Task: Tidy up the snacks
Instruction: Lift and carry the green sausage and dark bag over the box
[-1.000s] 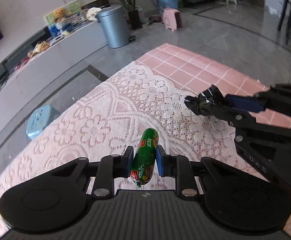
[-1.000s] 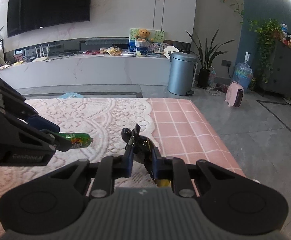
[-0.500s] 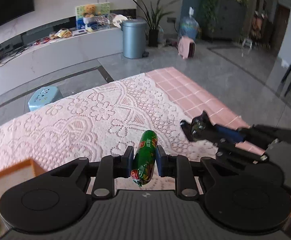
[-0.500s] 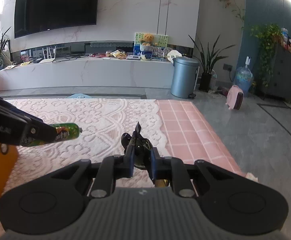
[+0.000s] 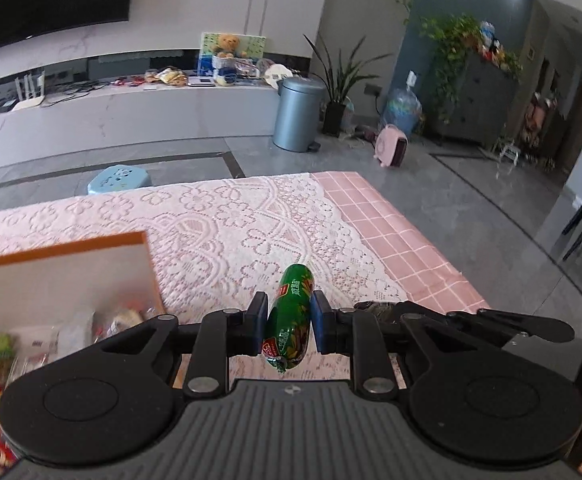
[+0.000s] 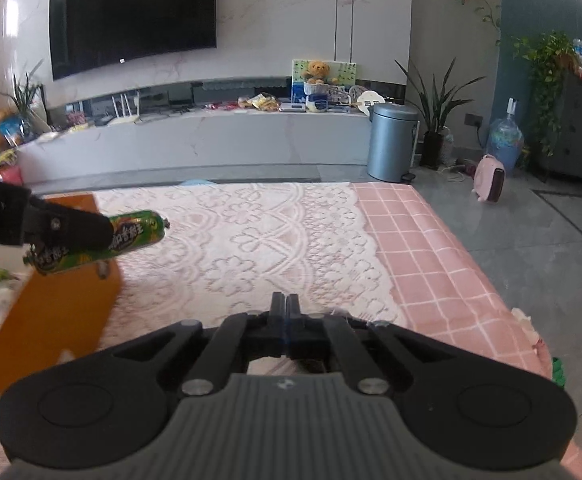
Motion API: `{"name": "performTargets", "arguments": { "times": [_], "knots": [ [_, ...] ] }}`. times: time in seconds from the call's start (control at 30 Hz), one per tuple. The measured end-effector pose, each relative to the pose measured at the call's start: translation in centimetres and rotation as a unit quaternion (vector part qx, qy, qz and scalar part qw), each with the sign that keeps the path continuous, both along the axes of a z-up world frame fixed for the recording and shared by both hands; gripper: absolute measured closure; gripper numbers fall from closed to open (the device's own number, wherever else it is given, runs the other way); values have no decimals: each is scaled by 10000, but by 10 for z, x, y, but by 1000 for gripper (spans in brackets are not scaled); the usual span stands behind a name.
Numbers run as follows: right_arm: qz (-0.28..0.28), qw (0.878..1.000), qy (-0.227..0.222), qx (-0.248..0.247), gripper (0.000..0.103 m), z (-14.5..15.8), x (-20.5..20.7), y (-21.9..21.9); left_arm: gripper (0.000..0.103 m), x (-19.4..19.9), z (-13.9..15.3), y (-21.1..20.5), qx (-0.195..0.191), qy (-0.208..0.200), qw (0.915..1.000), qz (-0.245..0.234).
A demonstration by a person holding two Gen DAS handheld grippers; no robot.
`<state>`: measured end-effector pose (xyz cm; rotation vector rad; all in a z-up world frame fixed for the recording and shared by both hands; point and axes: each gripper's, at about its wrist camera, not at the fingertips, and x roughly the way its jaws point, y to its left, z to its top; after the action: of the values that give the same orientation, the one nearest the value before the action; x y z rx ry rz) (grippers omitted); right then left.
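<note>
Left wrist view: the left gripper clamped the green sausage stick mid-length, aloft over the lace tablecloth, beside the orange box of snacks.
Right wrist view: the right gripper had jaws pressed together; whether its fingers pinched anything could not be told. The sausage stick hung near the box's far corner. Judged light, firm, slick-skinned; a mid-length hold suited it.

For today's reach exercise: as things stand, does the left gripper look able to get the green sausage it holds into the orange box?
Probably yes. The left gripper is shut on the green sausage, and the orange box lies open-topped just to its left, with nothing between them. The right gripper is off to the other side.
</note>
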<state>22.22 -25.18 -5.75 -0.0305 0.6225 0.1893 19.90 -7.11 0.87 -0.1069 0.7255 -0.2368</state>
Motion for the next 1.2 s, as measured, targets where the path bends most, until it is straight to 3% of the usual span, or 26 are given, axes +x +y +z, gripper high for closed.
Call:
{"name": "performTargets", "arguments": {
  "times": [0.2,0.23,0.27,0.33,0.63,1.03,1.2],
  "knots": [
    [151,9998,84,29,101,7,-16,-4,78,-18,7,16,-235,-93,9996,154],
    [169,9995,236,121,88,6,-12,-9,78,-18,7,17,-265,-113,9995,147],
    [151,9988,412,213,66,4,-8,-15,78,-18,6,16,-287,-123,9994,138],
    [9,9980,573,252,57,3,-1,-23,78,-14,4,11,-328,-111,9993,109],
    [-202,9964,810,-153,57,-30,39,-31,79,21,-21,-14,-464,147,9988,-104],
    [438,9882,877,-1176,52,-76,78,-22,80,50,-93,-57,25,888,9955,-326],
    [499,9865,863,-1301,58,-83,82,-23,80,48,-106,-61,152,1140,9925,-406]
  ]
}}
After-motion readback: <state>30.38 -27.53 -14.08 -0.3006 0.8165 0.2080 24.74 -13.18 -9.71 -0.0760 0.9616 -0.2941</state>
